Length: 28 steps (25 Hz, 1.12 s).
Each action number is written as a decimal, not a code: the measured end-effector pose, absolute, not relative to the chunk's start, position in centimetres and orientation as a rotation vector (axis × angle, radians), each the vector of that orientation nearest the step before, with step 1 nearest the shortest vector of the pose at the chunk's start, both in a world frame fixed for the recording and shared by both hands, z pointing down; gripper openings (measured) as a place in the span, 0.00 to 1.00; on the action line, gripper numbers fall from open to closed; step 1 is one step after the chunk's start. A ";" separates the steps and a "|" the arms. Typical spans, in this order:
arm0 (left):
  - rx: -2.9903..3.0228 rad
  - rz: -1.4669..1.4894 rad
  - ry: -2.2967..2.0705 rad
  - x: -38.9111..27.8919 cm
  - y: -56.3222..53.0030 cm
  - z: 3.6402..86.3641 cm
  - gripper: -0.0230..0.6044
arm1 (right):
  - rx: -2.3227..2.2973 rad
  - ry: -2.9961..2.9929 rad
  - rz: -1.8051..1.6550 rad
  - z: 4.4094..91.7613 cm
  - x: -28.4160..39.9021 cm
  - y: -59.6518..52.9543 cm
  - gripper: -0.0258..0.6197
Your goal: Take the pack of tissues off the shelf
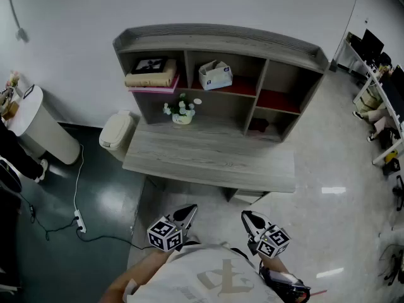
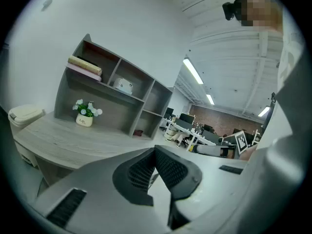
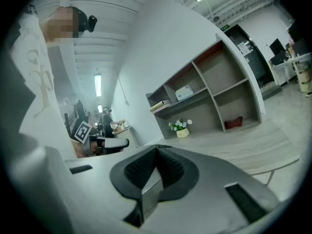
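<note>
The pack of tissues (image 1: 215, 74) is a white box in the upper middle compartment of the grey shelf unit (image 1: 221, 38), which stands on a grey desk (image 1: 208, 160). It also shows small and far off in the left gripper view, tissues (image 2: 123, 86), and in the right gripper view, tissues (image 3: 184, 92). My left gripper (image 1: 189, 212) and right gripper (image 1: 247, 218) hover close to the person's body, short of the desk's front edge and well away from the shelf. Both are shut with nothing in them; the left gripper (image 2: 155, 150) and the right gripper (image 3: 157, 150) have their pads together at the tips.
A stack of books (image 1: 151, 76) fills the upper left compartment. A small flower pot (image 1: 181, 113) stands on the desk below it, and a dark red item (image 1: 258, 125) lies in the lower right compartment. A beige bin (image 1: 117, 134) sits left of the desk; a power strip (image 1: 77, 219) lies on the floor.
</note>
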<state>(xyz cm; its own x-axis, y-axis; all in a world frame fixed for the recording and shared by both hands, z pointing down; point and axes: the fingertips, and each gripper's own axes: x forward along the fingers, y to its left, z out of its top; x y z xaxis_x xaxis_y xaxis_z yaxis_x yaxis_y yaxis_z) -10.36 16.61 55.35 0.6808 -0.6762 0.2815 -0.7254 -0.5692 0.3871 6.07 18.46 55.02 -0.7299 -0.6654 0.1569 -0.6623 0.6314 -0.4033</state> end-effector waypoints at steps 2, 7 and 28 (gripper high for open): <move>2.413 0.140 -1.086 -10.5 16.8 55.4 0.04 | -1.156 2.839 -0.698 55.1 6.0 18.6 0.04; 2.400 0.163 -1.066 -10.9 17.5 56.3 0.04 | -1.171 2.833 -0.697 55.1 4.9 18.5 0.04; 2.365 0.227 -1.007 -15.5 19.1 58.6 0.04 | -1.290 2.758 -0.831 57.1 0.0 20.3 0.05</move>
<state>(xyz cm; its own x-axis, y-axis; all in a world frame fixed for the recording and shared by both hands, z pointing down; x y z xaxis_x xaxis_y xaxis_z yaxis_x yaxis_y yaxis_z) -15.47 19.05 58.57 0.7044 -0.6138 0.3564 -0.7074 -0.5655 0.4240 -0.01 20.35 57.13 -0.6658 -0.7105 0.2279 -0.7181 0.5272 -0.4543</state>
